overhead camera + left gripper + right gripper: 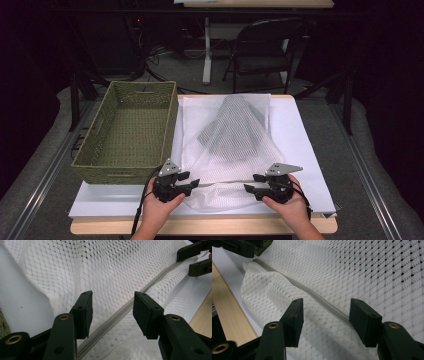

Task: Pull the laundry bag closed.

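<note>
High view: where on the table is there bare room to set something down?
The white sheet lies bare right of the mesh bag, and in a strip at its front left, below the wicker basket. The basket itself is empty. It is crowded at the bag's front edge, where the left gripper and right gripper flank the zipper.

What lies inside the white mesh bag (230, 145) shows as a dark grey shape through the netting, too veiled to identify. The zip's (120, 315) slider cannot be made out. In the left gripper view the basket (3, 323) is cut to a green sliver at the edge. The person's forearms (150, 227) are cropped below.
</note>
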Tool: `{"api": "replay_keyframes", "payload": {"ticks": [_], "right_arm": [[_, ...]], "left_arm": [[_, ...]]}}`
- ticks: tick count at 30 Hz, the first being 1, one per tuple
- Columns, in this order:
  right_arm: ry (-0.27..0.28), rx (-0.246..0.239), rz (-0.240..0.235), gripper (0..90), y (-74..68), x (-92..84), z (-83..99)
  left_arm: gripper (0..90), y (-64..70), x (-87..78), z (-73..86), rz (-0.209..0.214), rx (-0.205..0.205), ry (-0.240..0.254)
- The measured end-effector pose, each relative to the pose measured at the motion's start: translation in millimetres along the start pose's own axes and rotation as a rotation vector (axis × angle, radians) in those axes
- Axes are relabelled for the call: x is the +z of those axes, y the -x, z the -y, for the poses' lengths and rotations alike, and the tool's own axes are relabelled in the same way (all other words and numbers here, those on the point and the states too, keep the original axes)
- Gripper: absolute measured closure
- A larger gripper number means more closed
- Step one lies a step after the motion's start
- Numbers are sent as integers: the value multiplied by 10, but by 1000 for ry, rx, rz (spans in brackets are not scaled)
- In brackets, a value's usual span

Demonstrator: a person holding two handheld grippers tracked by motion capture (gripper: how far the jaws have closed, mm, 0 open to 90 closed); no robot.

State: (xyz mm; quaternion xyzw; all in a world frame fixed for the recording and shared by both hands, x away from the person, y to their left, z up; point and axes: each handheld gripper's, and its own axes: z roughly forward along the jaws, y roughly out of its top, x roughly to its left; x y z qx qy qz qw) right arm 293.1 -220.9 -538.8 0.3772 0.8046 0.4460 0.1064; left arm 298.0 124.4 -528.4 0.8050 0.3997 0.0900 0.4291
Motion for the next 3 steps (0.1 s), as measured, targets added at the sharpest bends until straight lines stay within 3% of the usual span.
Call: {"api": "replay_keyframes", "payload": {"ticks": [3], "right_arm": [[6,6,3,452,2,-8,0]], "left_arm": [[504,4,5,-1,1,-6,4]]}}
